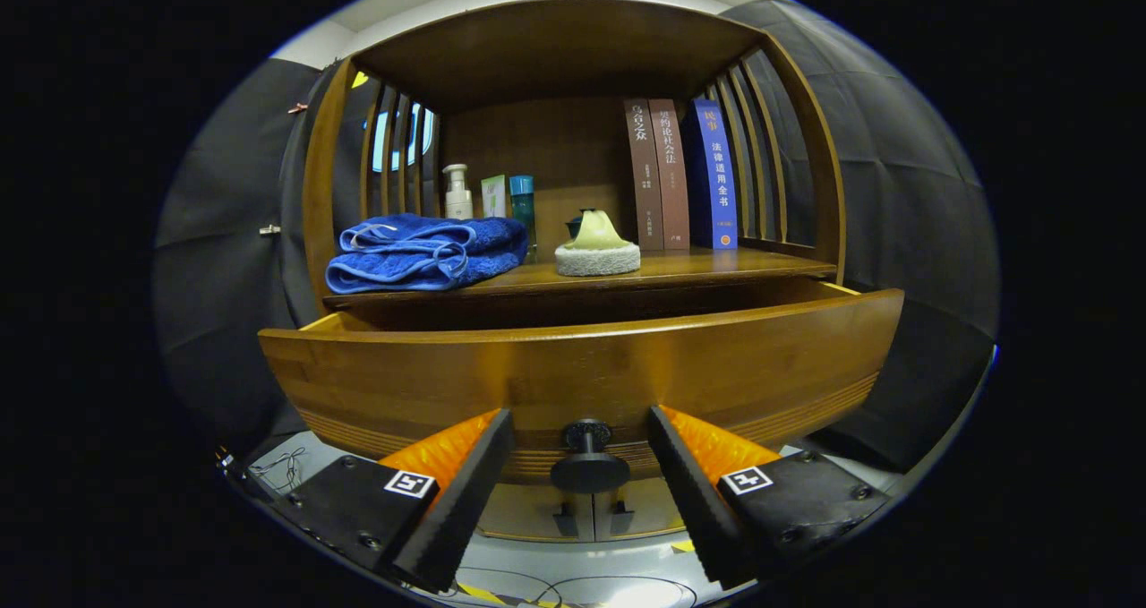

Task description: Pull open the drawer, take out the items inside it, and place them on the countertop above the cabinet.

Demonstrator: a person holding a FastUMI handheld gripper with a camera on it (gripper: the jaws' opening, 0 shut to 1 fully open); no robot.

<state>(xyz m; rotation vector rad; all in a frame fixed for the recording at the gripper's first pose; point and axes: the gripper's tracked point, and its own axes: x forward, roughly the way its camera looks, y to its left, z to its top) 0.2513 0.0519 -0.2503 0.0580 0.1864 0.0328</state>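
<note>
A wooden cabinet (573, 187) stands ahead of the claw, with slatted sides and a roofed bench (716, 263) across its middle. Below the bench, the drawer (582, 375) is pulled part way out, its curved front facing the camera. Its inside is hidden behind that front, so what it holds cannot be told.

On the bench, a folded blue towel (425, 252) lies at the left front edge. 3 books (685, 174) stand upright toward the back right. A pale lump on a round white pad (597, 248) sits near the middle front. A pump bottle (457, 192), a small box (493, 196) and a teal bottle (522, 203) stand at the back left.

The dark drawer knob (588, 458) sits between the 2 fingers of the claw (582, 447), which are spread wide, touching nothing.

The opening step looks done or nearly so. The next move likely calls for lifting the claw above the drawer front, looking down inside, then reaching in for the first item.
</note>
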